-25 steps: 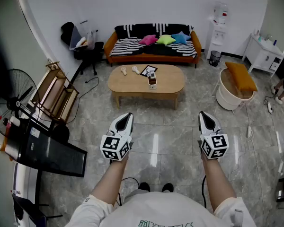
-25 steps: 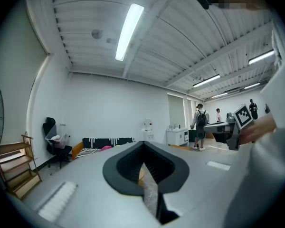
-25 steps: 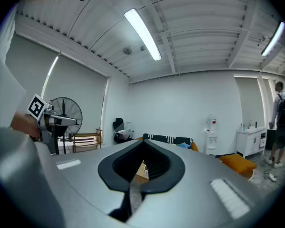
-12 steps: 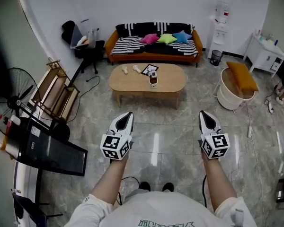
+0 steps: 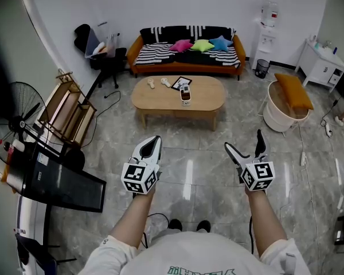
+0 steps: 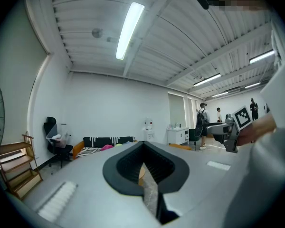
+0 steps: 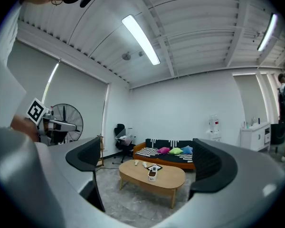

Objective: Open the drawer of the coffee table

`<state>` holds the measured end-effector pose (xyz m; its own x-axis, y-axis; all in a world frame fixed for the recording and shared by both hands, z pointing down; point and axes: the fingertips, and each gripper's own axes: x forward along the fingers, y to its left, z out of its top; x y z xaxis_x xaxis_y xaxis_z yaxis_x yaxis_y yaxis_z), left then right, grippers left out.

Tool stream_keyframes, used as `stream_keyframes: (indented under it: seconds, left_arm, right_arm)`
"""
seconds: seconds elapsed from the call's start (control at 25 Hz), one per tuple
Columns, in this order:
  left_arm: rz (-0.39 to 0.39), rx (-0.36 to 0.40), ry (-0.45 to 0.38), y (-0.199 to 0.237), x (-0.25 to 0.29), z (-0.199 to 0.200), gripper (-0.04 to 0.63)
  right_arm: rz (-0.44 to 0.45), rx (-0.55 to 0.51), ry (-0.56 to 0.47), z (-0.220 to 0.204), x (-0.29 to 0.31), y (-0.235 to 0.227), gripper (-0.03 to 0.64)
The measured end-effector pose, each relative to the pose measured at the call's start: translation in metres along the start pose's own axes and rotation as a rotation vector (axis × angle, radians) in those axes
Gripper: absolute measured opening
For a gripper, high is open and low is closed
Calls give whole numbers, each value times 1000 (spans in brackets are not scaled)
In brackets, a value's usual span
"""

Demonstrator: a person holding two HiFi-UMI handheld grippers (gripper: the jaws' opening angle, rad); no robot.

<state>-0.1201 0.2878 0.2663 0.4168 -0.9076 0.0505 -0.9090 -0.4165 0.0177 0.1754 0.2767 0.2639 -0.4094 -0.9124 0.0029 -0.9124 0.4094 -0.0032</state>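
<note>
Spreading wide, your white-shelled right hand-held gripper (image 5: 243, 139) is the one thing changing here. Its jaws have just been opening, and the right gripper view is showing them far apart with nothing between them, only the room framed in the gap. Your black-tipped left hand-held gripper (image 5: 154, 141) is doing the opposite: its jaws are sitting together, closed on nothing, and it is pointing level beside the right one.

The low oval light-wood bench (image 5: 206, 96) whose drawer you are after is standing well apart from both tools, across a stretch of grey polished stone floor (image 5: 183, 136). It is sitting just in front of the orange sofa with the striped black-and-white cover (image 5: 186, 56). A few small objects (image 5: 184, 95) are lying on its top. From here you are not seeing the drawer itself: the near side is reading as a plain wooden band, and no front or pull is showing in any view.

So the opening reads as you getting the right tool ready for a grasp, with the task only starting. You are likely going to need to walk in close and drop low enough to find the drawer's front before those jaws are any use.
</note>
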Motion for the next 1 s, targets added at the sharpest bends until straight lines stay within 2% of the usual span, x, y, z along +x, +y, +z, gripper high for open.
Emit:
stream_keyframes:
  seconds: [0.4,0.6,0.8,1.0]
  left_arm:
    - [31,-15,8,-10,17,-14,-2]
    - [28,-14,41,-14,27,-27,-2]
    - [32,-14,53,20,51,-36,-2]
    - [-8,-25,39,66,106,-45,-2]
  right_arm:
    - [27,-15,46,-19,4,-23,591]
    - [33,-10,62,-27,19,-37,591]
    - [35,-8,83,-39,61,-36,591]
    - [28,-40,101,-46,122,-32,590]
